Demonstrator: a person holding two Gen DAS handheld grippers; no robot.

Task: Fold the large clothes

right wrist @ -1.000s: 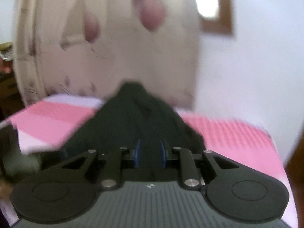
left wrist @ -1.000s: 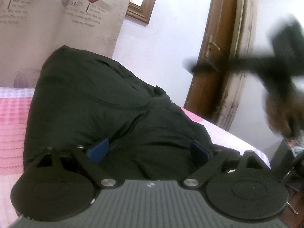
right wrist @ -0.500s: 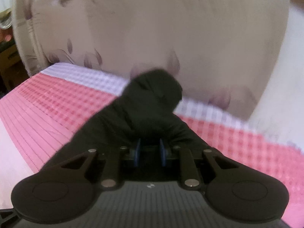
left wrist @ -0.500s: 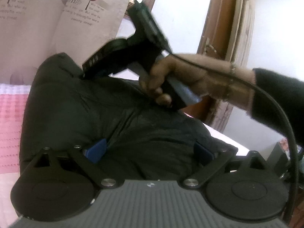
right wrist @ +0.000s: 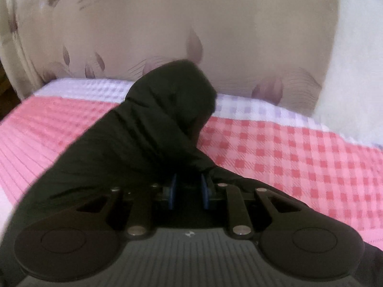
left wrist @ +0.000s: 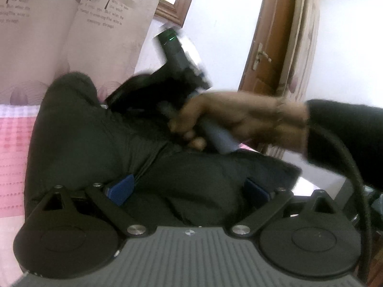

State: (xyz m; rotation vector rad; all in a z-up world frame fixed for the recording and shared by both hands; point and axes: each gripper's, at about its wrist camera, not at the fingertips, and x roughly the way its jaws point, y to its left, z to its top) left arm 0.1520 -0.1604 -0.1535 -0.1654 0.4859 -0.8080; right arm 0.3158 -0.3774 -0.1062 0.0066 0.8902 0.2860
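Note:
A large black padded jacket lies bunched on the pink checked bed cover. My left gripper is open, its blue pads wide apart, resting over the jacket's near part. My right gripper is shut on a fold of the black jacket, which trails away from it across the bed cover. In the left wrist view the right gripper's body and the hand holding it sit low over the jacket's far side.
A beige leaf-print curtain hangs behind the bed. A wooden door and white wall stand at the right. A black cable trails from the right gripper. Dark furniture stands beyond the bed's right edge.
The right gripper, holding the jacket fold, has swung in from the right and dropped toward the bed's far side. The left gripper has barely moved.

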